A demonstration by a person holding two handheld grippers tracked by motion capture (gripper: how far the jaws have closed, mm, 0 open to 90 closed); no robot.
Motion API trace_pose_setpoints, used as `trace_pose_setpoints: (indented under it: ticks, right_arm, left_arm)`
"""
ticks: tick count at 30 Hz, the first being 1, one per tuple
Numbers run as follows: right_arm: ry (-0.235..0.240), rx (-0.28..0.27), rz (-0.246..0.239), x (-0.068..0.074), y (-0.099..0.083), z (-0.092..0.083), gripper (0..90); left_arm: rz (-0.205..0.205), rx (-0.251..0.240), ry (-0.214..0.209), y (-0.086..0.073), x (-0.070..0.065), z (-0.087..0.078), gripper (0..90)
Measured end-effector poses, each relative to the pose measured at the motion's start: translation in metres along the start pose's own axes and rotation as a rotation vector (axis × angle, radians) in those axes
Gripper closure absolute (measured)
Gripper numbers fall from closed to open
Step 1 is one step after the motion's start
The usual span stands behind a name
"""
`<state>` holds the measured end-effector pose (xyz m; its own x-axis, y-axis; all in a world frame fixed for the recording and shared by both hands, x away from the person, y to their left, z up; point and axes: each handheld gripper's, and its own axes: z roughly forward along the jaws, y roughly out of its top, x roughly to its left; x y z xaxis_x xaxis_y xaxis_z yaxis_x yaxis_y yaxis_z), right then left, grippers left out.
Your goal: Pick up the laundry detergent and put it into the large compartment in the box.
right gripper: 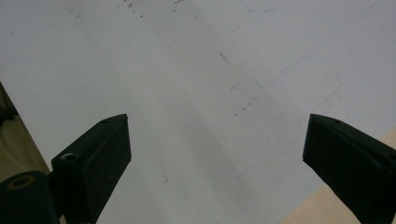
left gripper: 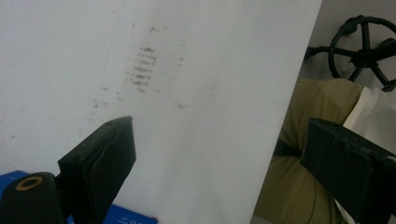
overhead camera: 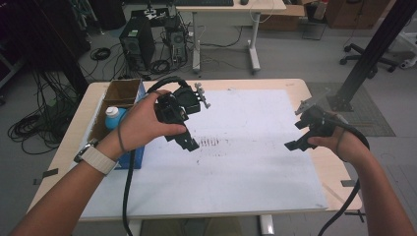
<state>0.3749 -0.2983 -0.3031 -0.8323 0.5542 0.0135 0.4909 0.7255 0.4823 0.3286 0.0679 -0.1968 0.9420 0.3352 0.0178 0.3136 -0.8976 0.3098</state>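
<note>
From the high view I have my left gripper lifted above the white sheet that covers most of the wooden table, just to the right of the open cardboard box at the table's left edge. Its jaws stand wide apart with nothing between them; the left gripper view confirms this, with only bare sheet and a patch of dark smudges showing in the gap. At the bottom of that view a sliver of the box's blue side peeks out under the near jaw, and past the sheet's edge I see khaki trousers and a chair base (black, five-spoked) on the floor.

My right gripper hangs over the sheet's right edge, well apart from the left one, with a cable trailing off the table. Its jaws are also spread wide and hold nothing, as the right gripper view shows: scuffed white sheet between them and a corner of bare wood at lower right.

Inside the box, near my left hand, stands a bottle with a light-blue cap; the hand hides its lower part. Neither gripper touches it.
</note>
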Motion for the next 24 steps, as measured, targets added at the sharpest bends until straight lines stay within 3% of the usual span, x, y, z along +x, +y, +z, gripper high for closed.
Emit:
trace_pose_setpoints:
  ticks: [8, 24]
  right_arm:
    - [-0.001, 0.0, -0.003, 0.0011, 0.0019, -0.0016, 7.8]
    - [-0.002, -0.001, -0.004, 0.0027, 0.0004, -0.0016, 7.8]
  left_arm:
    - [0.016, 0.004, 0.01, 0.0004, -0.002, 0.0023, 10.2]
    - [0.004, -0.001, 0.028, -0.0013, -0.0009, 0.002, 10.2]
